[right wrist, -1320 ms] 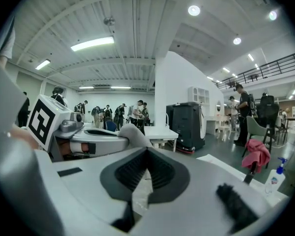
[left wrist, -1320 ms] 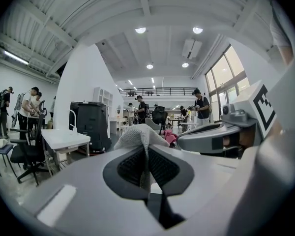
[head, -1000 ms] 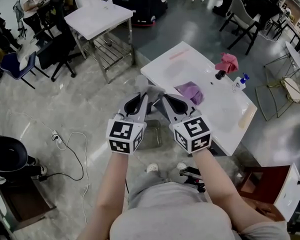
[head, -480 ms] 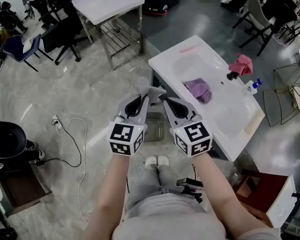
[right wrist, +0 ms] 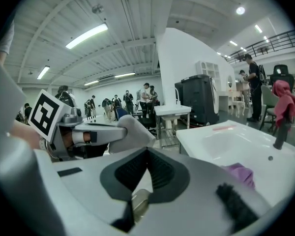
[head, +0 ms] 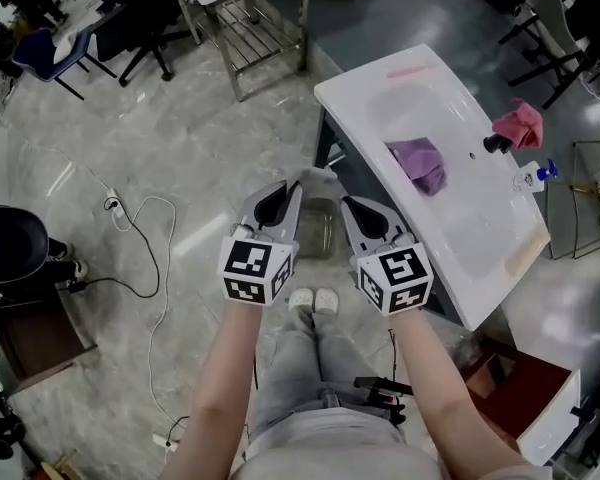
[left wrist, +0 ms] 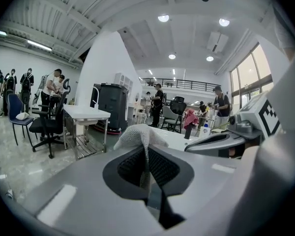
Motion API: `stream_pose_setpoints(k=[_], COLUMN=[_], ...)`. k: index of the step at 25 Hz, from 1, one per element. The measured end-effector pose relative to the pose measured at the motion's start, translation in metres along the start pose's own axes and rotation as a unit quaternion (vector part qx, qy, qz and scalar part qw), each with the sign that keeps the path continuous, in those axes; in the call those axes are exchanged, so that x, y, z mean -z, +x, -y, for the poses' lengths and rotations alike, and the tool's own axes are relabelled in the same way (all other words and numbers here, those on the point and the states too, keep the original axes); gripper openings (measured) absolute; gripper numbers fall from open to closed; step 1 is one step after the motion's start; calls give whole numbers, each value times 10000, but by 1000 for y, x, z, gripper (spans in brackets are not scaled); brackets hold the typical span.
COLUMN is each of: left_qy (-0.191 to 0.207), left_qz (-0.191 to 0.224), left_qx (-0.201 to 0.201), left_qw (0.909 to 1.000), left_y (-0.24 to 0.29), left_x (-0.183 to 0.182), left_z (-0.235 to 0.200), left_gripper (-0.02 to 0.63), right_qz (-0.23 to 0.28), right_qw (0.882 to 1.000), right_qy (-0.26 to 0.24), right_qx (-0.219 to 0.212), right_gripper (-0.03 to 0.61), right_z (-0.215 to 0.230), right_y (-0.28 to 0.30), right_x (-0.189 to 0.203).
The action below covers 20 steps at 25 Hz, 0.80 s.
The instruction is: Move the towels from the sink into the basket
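Fingers (left wrist: pixel 130 167) of the left gripper (left wrist: pixel 146 149) are clamped on a white waffle-weave towel (left wrist: pixel 137 134), held left of the sink (head: pixel 352 96) and near the floor basket (head: pixel 332 232). The right gripper (right wrist: pixel 147 149) has its fingers together, apparently empty. In the sink lies a purple towel (head: pixel 420 163), probably light and limp; pinch a raised fold. A pink towel (head: pixel 518 123) drapes the faucet.

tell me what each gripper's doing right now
left gripper: closed on the white towel
right gripper: closed, hold on towel cannot be told
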<state>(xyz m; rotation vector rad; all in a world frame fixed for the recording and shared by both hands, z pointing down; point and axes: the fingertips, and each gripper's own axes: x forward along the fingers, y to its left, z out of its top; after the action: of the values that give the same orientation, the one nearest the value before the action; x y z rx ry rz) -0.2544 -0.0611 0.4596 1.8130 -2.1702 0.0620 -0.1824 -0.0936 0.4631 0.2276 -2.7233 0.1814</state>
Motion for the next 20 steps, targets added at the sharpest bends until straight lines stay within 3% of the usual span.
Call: stream_pose_setpoints(k=[20], left_qy=[-619], left_qz=[-637], left_qx=[-511], left_qw=[9947], left_y=[20], left_x=[147], left_z=[-33], left_gripper=[18], right_qz=[-502], right_qw=[9976], right_qy=[405], right_qx=[-240], right_gripper=[17], right_z=[13], right_y=[54], right_x=[120])
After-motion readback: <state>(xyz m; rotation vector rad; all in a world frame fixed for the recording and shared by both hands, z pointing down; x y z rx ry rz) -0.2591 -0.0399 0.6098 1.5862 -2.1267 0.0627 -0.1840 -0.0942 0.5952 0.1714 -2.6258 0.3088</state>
